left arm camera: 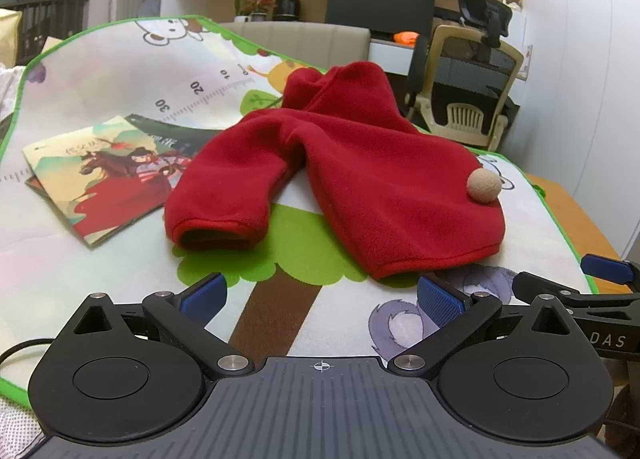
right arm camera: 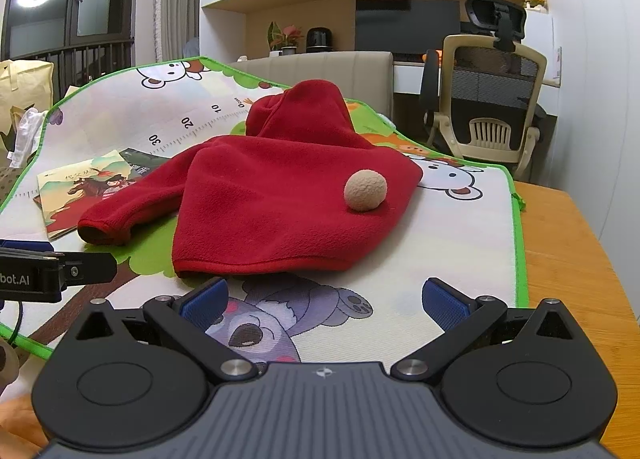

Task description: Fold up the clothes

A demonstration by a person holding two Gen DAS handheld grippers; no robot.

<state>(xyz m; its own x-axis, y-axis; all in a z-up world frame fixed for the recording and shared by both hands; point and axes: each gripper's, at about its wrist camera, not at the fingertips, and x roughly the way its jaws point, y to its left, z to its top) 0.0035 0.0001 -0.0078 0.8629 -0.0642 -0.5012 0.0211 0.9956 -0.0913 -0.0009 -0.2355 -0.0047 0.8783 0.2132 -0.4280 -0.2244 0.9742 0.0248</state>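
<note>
A small red fleece garment lies rumpled on a cartoon-print mat, one sleeve cuff pointing toward me. A beige pom-pom sits on its right side. My left gripper hovers open just short of the hem, nothing between its blue pads. My right gripper is open too, in front of the hem's right half. The right gripper's fingers show at the right edge of the left wrist view; the left gripper's fingers show at the left of the right wrist view.
Illustrated booklets lie on the mat left of the garment. The mat covers a wooden table. Behind stand a beige sofa back, an office chair and a desk with a monitor.
</note>
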